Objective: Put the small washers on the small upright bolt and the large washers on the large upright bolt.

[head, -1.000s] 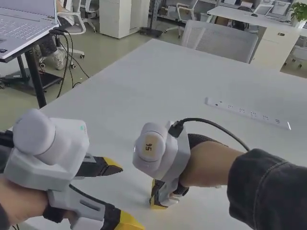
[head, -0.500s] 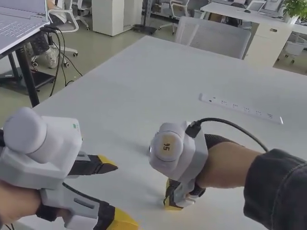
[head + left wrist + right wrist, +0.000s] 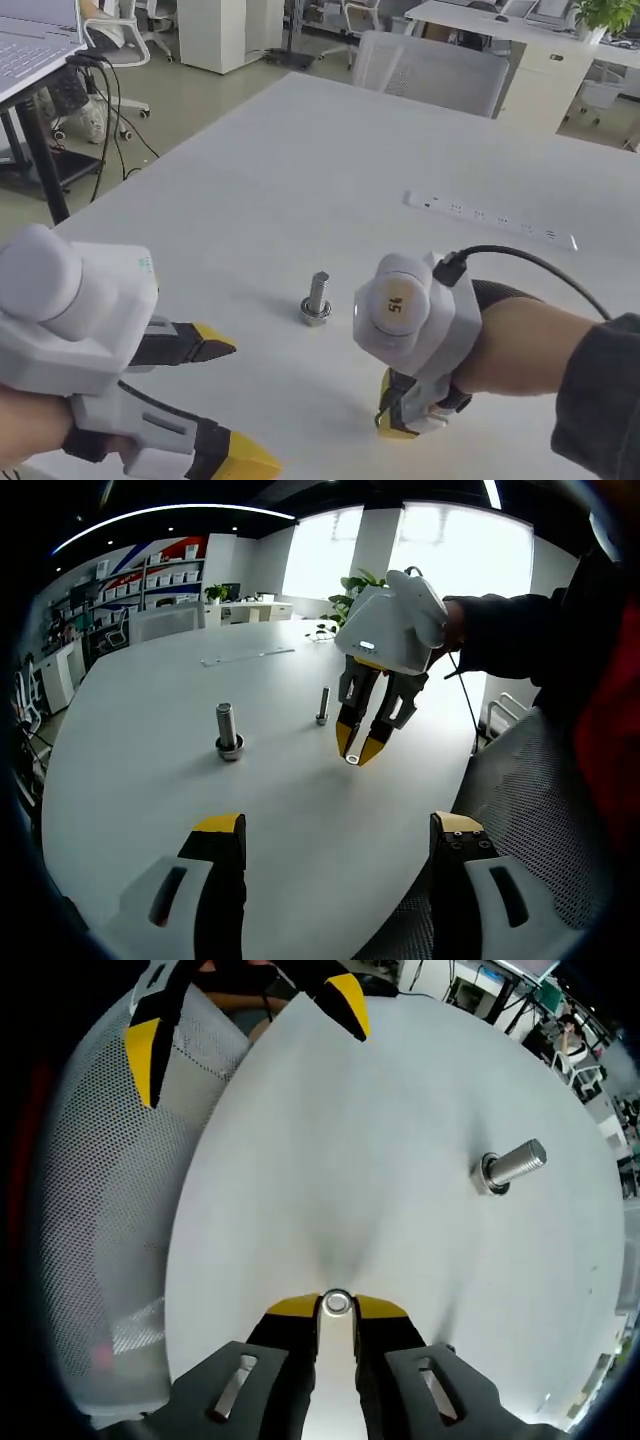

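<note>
**Jaws: Washer Held for Placement**

The right gripper (image 3: 337, 1312) jaws clamp a washer (image 3: 337, 1303) at the tips, hole exposed, likely for threading. The left gripper (image 3: 337, 826) jaws stand apart, idle. The large bolt (image 3: 228, 732) and small bolt (image 3: 323, 705) stand upright ahead.

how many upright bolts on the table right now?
2. In the left gripper view the large bolt stands left of centre, and the small bolt stands farther back, to its right. More could be hidden behind the right gripper.
</note>
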Demonstrator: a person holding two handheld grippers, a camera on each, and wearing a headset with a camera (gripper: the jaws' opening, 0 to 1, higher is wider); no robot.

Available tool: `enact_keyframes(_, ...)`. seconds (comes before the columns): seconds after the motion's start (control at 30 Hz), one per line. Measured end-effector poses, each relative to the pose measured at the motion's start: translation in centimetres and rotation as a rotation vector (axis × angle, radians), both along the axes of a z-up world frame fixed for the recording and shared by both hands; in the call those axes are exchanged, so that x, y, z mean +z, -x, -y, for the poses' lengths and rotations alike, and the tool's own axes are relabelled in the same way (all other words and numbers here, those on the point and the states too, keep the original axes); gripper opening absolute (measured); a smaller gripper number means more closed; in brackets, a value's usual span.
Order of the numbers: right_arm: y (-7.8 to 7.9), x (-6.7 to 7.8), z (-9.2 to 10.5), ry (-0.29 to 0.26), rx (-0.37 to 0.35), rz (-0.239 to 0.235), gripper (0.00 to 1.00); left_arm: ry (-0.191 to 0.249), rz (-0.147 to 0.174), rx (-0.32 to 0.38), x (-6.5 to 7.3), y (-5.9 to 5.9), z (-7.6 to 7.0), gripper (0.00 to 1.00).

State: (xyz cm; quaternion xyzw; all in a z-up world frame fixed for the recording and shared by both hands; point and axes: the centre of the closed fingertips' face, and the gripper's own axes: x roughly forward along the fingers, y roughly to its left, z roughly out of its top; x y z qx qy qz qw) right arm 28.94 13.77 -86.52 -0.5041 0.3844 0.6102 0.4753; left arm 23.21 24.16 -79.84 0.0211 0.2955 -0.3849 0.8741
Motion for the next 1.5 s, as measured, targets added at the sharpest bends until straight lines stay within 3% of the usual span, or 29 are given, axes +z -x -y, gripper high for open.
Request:
enact_keyframes(0.47, -1.9, 1.0, 4.2, 0.006, -0.100, 0.003, 0.14, -0.004, -0.006, -0.003, 0.0, -0.1, 0.1, 0.74)
enact_keyframes(0.83, -3.9, 2.2, 6.7, 0.006, -0.165, 0.030, 0.14, -0.009, -0.012, -0.008, -0.3, 0.0, 0.2, 0.74)
enact_keyframes(1.13, -5.3, 4.3, 6.8, -0.016, -0.182, 0.068, 0.14, -0.008, -0.011, -0.008, -0.4, 0.2, 0.2, 0.74)
enact_keyframes(1.5, -6.2, 6.7, 5.3, -0.045, -0.155, 0.119, 0.14, -0.005, -0.007, -0.005, -0.4, 0.4, 0.2, 0.74)
